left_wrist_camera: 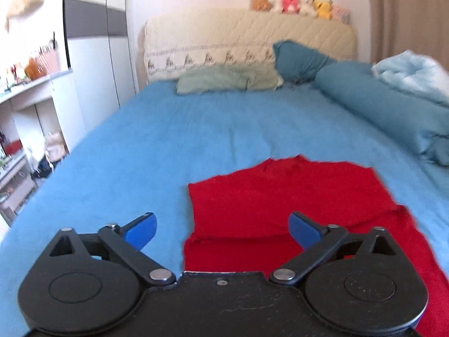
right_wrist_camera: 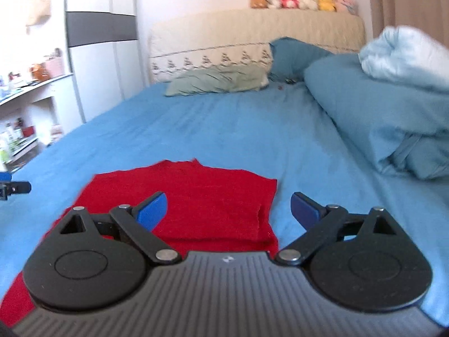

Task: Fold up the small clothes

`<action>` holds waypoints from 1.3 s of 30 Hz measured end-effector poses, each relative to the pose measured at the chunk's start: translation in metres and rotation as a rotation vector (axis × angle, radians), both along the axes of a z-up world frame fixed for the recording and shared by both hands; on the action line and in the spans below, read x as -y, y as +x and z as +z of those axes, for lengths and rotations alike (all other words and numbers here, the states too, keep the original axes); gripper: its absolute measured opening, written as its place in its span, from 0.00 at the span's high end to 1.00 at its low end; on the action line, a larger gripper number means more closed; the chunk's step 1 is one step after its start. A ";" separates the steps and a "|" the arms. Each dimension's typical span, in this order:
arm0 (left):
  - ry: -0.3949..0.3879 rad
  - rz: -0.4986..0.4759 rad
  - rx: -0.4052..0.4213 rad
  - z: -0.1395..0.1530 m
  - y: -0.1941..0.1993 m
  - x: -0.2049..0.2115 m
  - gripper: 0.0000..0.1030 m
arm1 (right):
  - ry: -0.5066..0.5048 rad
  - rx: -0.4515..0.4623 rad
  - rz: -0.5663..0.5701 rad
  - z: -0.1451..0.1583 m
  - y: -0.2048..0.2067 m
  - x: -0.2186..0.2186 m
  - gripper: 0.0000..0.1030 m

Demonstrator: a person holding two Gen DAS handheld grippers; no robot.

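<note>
A small red garment (left_wrist_camera: 286, 205) lies flat on the blue bed sheet (left_wrist_camera: 157, 146), with a folded-over layer along its near part. My left gripper (left_wrist_camera: 223, 227) hovers above the garment's left edge, jaws wide open, nothing between its blue pads (left_wrist_camera: 141, 230). In the right wrist view the same red garment (right_wrist_camera: 196, 196) lies below my right gripper (right_wrist_camera: 228, 210), which hangs over the garment's right edge, open and empty. The tip of the left gripper (right_wrist_camera: 14, 188) shows at the far left edge of that view.
A green pillow (left_wrist_camera: 227, 80) and a teal pillow (left_wrist_camera: 300, 59) lie by the quilted headboard (left_wrist_camera: 247, 36), topped with plush toys (left_wrist_camera: 297, 4). A rolled teal duvet (right_wrist_camera: 378, 112) and a pale blue blanket (right_wrist_camera: 404, 56) fill the right side. Shelves (left_wrist_camera: 25, 106) stand left of the bed.
</note>
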State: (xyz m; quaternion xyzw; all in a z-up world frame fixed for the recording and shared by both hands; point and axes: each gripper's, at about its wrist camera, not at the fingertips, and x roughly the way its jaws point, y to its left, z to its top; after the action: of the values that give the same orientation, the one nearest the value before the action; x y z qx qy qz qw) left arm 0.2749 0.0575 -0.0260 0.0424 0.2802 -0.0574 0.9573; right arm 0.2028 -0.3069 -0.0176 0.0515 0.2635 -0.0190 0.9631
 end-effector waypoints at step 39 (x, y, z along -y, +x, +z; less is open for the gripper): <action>-0.137 0.131 -0.290 -0.138 -0.181 -0.046 0.37 | 0.082 -0.338 -0.197 -0.131 -0.201 -0.051 0.32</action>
State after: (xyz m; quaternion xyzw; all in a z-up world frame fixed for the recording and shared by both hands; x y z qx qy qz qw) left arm 0.0943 0.1034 -0.1641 -0.0500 0.4131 -0.0192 0.9091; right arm 0.0015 -0.2561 -0.1488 0.1124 0.4159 -0.1108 0.8956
